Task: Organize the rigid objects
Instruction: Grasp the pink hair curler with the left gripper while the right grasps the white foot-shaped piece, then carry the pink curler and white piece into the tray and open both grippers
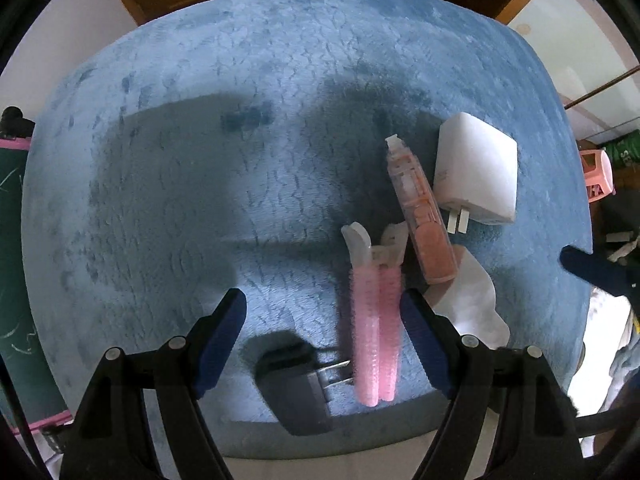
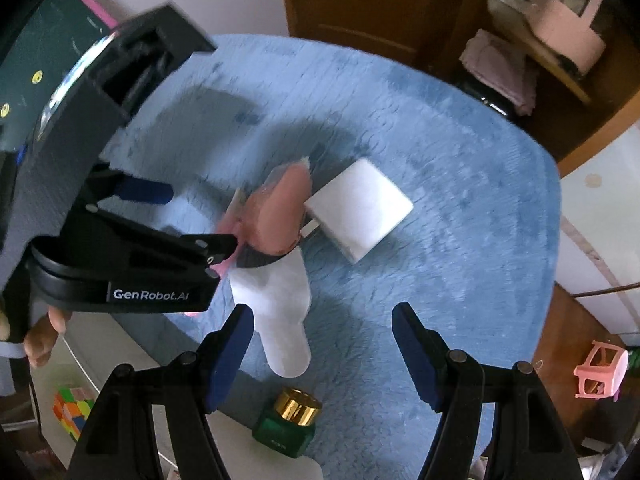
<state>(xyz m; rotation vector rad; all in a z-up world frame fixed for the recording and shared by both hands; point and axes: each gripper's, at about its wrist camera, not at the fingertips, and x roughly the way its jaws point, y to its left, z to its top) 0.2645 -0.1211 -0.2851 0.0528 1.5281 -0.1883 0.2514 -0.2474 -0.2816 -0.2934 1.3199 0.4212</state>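
Note:
On a blue plush mat (image 1: 160, 200) lie a pink hair-roller clip (image 1: 376, 320), an orange translucent correction-tape case (image 1: 420, 208), a white charger plug (image 1: 476, 172), a white cloth-like piece (image 1: 472, 300) and a dark grey charger (image 1: 296, 392). My left gripper (image 1: 324, 332) is open, its jaws straddling the pink clip and the grey charger just above them. My right gripper (image 2: 322, 356) is open and empty, above the mat's near edge. In the right wrist view the left gripper (image 2: 120, 248) hides most of the pink clip; the white plug (image 2: 360, 208) and white piece (image 2: 280, 312) show.
A green bottle with a gold cap (image 2: 290, 424) stands at the mat's front edge. A colourful cube (image 2: 72, 408) lies left below. A pink toy stool (image 2: 600, 368) sits on the floor at right. Wooden shelving (image 2: 520, 60) stands behind the mat.

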